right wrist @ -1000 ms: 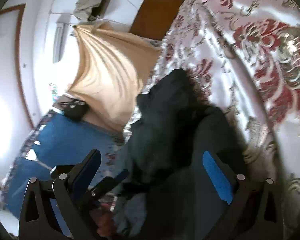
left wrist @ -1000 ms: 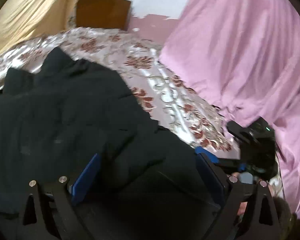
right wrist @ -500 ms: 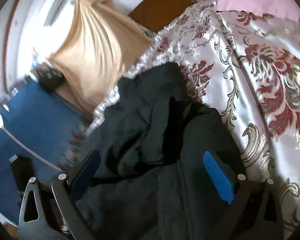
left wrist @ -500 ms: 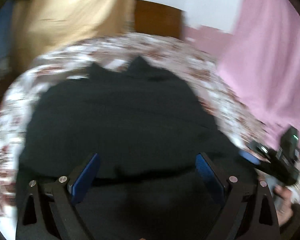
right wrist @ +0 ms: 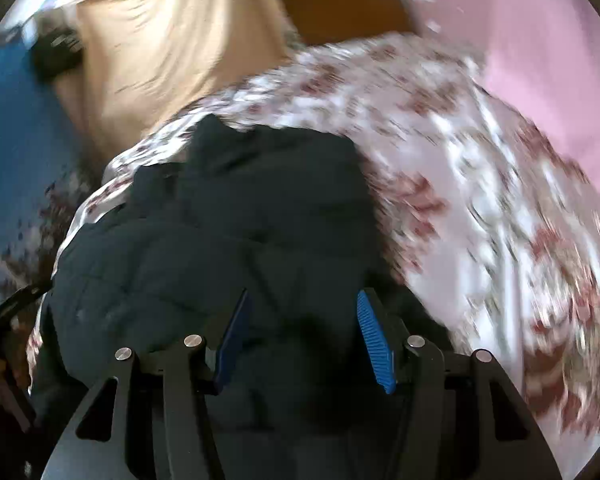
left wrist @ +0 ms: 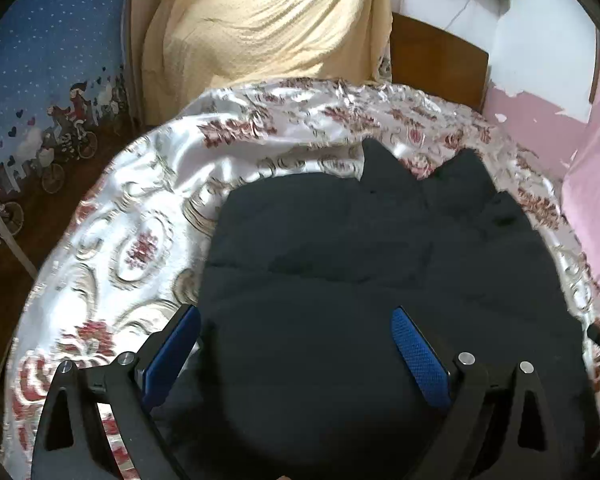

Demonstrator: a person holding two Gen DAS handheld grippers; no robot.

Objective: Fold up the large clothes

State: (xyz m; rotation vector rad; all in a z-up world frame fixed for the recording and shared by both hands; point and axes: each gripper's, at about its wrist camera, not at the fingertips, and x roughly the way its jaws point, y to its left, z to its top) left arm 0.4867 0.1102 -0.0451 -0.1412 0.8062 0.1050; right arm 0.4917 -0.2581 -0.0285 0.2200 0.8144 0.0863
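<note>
On the bedspread [left wrist: 148, 184] your black coat [left wrist: 380, 264] lies spread, collar toward twelve o'clock. Your left gripper [left wrist: 296, 344] hovers over its near hem, jaws wide apart, nothing between the pads. Your right gripper [right wrist: 300, 336] has just been closing to about half width, coat bunched between its jaws; whether it grips, you cannot tell.

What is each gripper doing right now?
Left gripper: open, holding nothing, above the black jacket.
Right gripper: fingers just been closing, jacket between them; grip cannot be told.
</note>
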